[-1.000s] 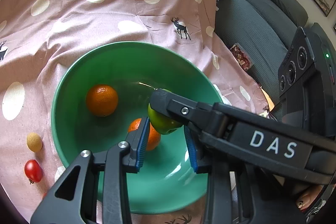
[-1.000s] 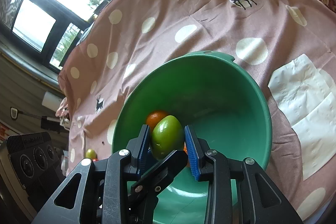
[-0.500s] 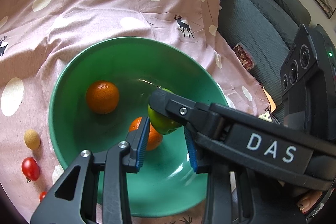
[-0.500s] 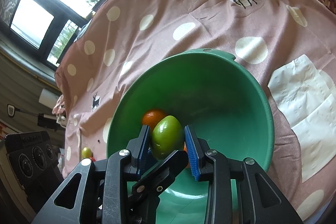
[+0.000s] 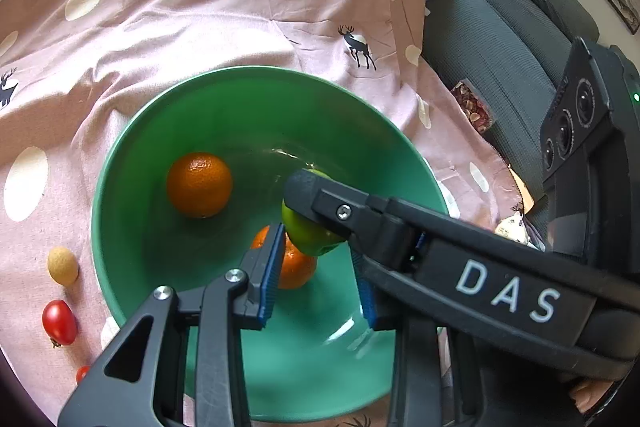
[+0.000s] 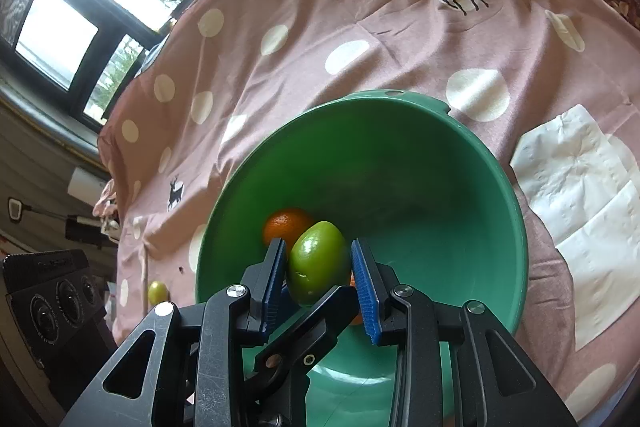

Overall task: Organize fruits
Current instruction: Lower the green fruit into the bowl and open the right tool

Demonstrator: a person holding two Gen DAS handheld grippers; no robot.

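A green bowl (image 5: 120, 187) sits on the pink dotted cloth and holds two oranges: one (image 5: 199, 185) at the left and one (image 5: 296, 265) near the middle. My right gripper (image 6: 320, 277) is shut on a green fruit (image 6: 318, 261) and holds it inside the bowl (image 6: 460, 187), just above the oranges. The fruit also shows in the left wrist view (image 5: 308, 237), under the right gripper's finger. My left gripper (image 5: 318, 279) is open and empty over the bowl, crossed by the right gripper.
On the cloth left of the bowl lie a small tan fruit (image 5: 63, 265) and a red cherry tomato (image 5: 59, 322). White paper napkins (image 6: 580, 195) lie right of the bowl. A grey sofa (image 5: 500, 39) stands beyond the table edge.
Both grippers have shifted slightly over the bowl. The right gripper still holds the green fruit; the left stays open.
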